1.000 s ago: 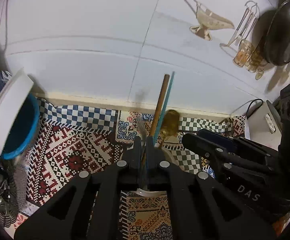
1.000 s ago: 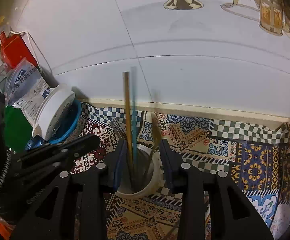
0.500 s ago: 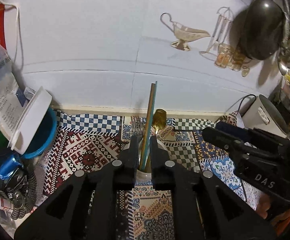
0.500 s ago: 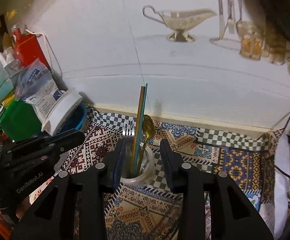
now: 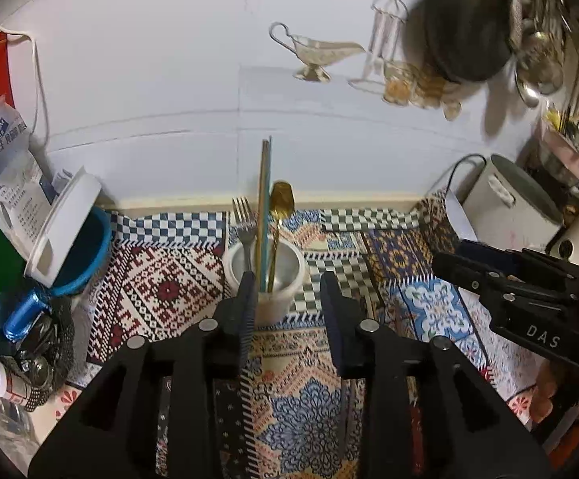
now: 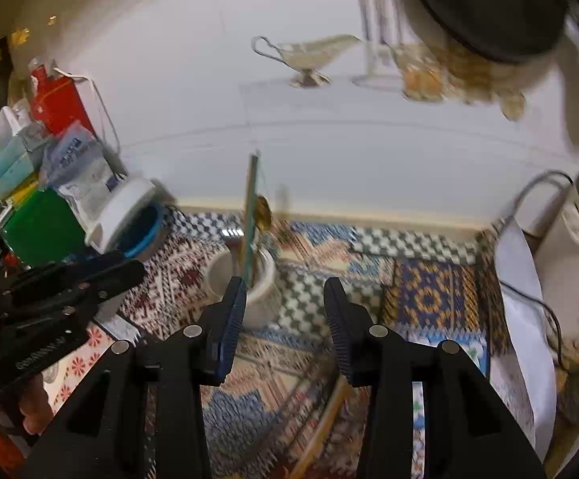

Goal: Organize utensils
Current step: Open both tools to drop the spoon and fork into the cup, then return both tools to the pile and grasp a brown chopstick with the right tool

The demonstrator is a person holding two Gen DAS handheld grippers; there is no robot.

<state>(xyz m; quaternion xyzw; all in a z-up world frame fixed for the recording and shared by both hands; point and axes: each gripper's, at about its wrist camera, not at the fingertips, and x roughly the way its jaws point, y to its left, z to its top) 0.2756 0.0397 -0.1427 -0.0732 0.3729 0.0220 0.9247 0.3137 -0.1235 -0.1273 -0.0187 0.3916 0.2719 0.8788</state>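
1. Far left, from my left wrist camera: a blue bowl (image 5: 85, 255) with a white lid (image 5: 64, 225) tilted against it sits on the patterned mat (image 5: 161, 287), against the white tiled wall (image 5: 149, 80).
2. Centre: a white cup (image 5: 267, 291) stands upright on the mat and holds the utensils: a silver fork (image 5: 243, 219), two chopsticks (image 5: 264, 199) side by side, one brown and one teal, and a gold spoon (image 5: 281, 199), bowl end up.
3. My left gripper (image 5: 288, 295) is released; its jaws stand apart with nothing between them. The left finger overlaps the cup's near edge in view; I cannot tell whether it touches.
4. My right gripper (image 6: 285, 299) is also released and empty, just right of the cup in its own blurred view. From the left camera it sits well right of the cup.
5. Far right: a white appliance (image 5: 504, 207) with a black cord stands against the wall.
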